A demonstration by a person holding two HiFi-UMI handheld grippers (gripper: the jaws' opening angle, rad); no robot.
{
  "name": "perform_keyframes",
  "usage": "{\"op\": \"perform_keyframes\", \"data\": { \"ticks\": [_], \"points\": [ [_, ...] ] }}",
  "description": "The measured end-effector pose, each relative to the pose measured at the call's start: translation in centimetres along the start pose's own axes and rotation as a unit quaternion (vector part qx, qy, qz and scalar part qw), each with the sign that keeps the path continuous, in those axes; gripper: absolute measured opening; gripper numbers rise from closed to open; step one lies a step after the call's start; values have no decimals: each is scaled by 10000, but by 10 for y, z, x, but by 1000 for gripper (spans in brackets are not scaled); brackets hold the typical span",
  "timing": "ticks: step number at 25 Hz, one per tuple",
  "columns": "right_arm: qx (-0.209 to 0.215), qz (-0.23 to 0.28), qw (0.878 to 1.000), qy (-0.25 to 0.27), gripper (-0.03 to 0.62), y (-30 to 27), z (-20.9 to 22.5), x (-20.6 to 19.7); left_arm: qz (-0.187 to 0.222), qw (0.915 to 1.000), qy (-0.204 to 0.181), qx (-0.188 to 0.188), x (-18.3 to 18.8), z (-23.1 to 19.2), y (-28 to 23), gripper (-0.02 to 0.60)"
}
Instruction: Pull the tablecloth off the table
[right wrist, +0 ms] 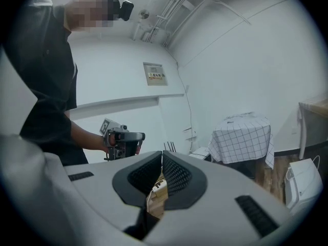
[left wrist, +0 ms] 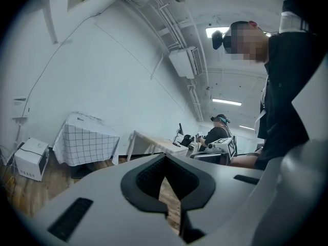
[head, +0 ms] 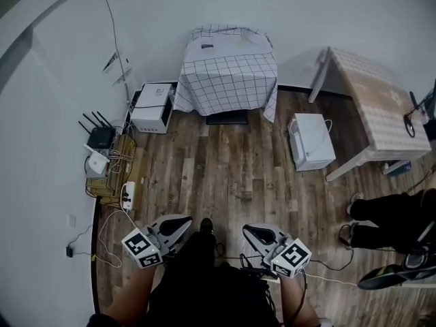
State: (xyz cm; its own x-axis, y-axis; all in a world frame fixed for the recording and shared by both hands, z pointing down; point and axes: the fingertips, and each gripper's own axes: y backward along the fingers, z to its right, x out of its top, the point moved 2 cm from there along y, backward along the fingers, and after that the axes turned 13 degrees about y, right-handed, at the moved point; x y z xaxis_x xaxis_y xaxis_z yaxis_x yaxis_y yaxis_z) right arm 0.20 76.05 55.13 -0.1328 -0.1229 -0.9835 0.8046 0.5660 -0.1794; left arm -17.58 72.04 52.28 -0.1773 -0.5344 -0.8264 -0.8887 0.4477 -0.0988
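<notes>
The left gripper (left wrist: 165,158) is closed, its jaws meeting at the tips with nothing between them. The right gripper (right wrist: 162,155) is closed and empty as well. Both are low in front of the person, side by side but apart, above the wooden floor (head: 225,169). The checked tablecloth (head: 228,80) is draped over a small table, which it hides, against the far wall (head: 286,5), well apart from both grippers. A white box (head: 153,107) stands just beside it on the left. A second white box (head: 312,140) stands near a long table (head: 381,114) on the right.
</notes>
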Motion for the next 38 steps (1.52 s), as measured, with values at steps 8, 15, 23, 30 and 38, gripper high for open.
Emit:
{"op": "perform_keyframes", "data": {
  "ticks": [8,15,23,30,38],
  "points": [
    [8,-235,9997,-55,20,-85,86,38,153,9994,237,-204,70,-106,-47,10],
    [-102,-86,9996,-252,21,-159,166,73,64,9994,78,-320,137,-192,-70,11],
    [-190,-177,9996,77,21,-196,215,93,20,9992,77,-385,161,-244,-96,10],
    [-120,-208,9997,12,21,-211,273,81,-89,9993,140,-344,179,-264,-140,11],
    [115,163,9998,5,21,-230,381,81,-291,9996,-41,-37,222,-295,-222,10]
  ]
}}
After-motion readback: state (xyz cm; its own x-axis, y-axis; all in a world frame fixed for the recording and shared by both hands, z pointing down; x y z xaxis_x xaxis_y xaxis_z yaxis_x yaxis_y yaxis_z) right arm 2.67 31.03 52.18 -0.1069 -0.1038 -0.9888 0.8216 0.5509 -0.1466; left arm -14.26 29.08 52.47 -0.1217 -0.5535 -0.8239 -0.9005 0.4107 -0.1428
